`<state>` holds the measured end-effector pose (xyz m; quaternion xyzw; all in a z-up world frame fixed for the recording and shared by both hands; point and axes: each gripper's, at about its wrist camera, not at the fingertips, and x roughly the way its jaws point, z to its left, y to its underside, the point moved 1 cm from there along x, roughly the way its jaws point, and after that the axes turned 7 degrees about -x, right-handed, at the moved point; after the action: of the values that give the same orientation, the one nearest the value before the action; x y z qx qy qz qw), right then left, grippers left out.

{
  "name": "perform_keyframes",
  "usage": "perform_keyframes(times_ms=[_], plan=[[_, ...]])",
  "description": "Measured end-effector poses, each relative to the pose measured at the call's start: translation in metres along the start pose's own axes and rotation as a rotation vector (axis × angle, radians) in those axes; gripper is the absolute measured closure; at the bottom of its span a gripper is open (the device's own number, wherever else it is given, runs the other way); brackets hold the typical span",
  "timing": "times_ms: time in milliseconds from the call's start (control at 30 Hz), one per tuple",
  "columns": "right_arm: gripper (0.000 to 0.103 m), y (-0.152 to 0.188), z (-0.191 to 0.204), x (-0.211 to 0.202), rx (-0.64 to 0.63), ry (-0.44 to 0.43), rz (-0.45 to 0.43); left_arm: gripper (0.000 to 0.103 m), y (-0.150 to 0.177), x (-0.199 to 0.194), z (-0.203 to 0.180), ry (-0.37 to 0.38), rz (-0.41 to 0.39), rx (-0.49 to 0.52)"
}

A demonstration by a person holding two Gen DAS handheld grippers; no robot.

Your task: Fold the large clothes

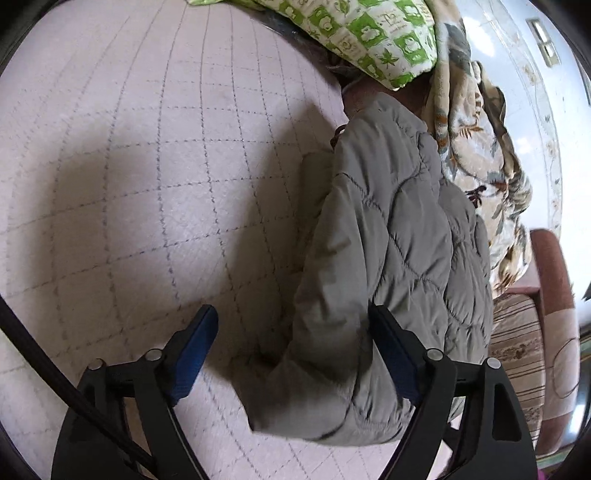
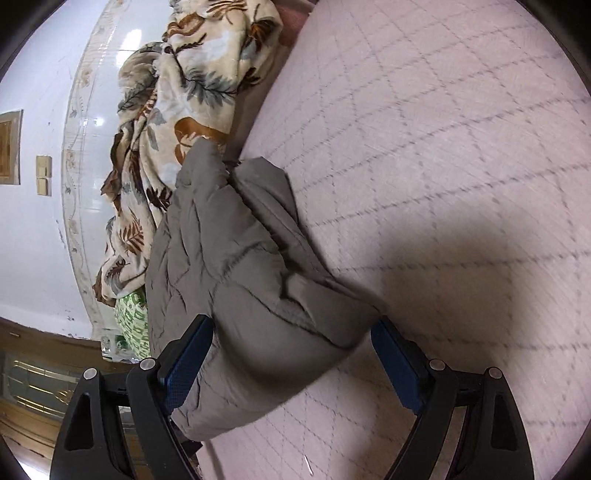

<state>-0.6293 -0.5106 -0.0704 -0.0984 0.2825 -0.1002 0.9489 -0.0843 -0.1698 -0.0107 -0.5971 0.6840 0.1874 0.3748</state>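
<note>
Support surface: bed [image 1: 147, 166] with a pale pink quilted cover, grey stitched grid. Grey quilted jacket [image 1: 388, 266] lies bunched directly on it, toward 3 o'clock in the left wrist view. A leaf-print blanket [image 2: 184, 92] lies heaped along the bed's edge beyond the jacket, with a green-and-white patterned pillow [image 1: 369, 33] at 1 o'clock.

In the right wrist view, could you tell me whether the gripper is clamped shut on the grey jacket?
No, the right gripper stands open around the grey jacket.
</note>
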Motion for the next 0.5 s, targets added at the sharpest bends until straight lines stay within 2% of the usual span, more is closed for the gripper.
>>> perform_keyframes(times_ms=[233, 267, 300, 333, 367, 400, 433, 500], plan=[[0.005, -0.011, 0.009, 0.021, -0.018, -0.008, -0.003, 0.018, -0.007, 0.013, -0.016, -0.017, -0.002, 0.082], [0.005, -0.013, 0.011, 0.024, -0.027, -0.008, -0.002, 0.035, -0.007, 0.014, -0.020, -0.007, -0.001, 0.098], [0.007, -0.014, 0.014, 0.029, -0.051, -0.002, 0.004, 0.061, -0.006, 0.016, -0.025, 0.031, 0.018, 0.111], [0.012, -0.015, 0.017, 0.031, -0.077, 0.013, 0.008, 0.061, -0.005, 0.015, -0.031, 0.017, 0.012, 0.121], [0.030, -0.015, 0.021, 0.033, -0.103, 0.029, 0.009, 0.065, -0.003, 0.013, -0.036, -0.011, -0.005, 0.144], [0.039, -0.014, 0.024, 0.032, -0.119, 0.030, -0.002, 0.070, 0.002, 0.009, -0.052, -0.078, -0.035, 0.231], [0.045, -0.013, 0.029, 0.030, -0.139, 0.031, -0.010, 0.071, 0.006, 0.007, -0.064, -0.126, -0.062, 0.293], [0.056, -0.012, 0.048, 0.025, -0.241, 0.085, -0.027, 0.077, 0.012, 0.004, -0.077, -0.179, -0.095, 0.353]])
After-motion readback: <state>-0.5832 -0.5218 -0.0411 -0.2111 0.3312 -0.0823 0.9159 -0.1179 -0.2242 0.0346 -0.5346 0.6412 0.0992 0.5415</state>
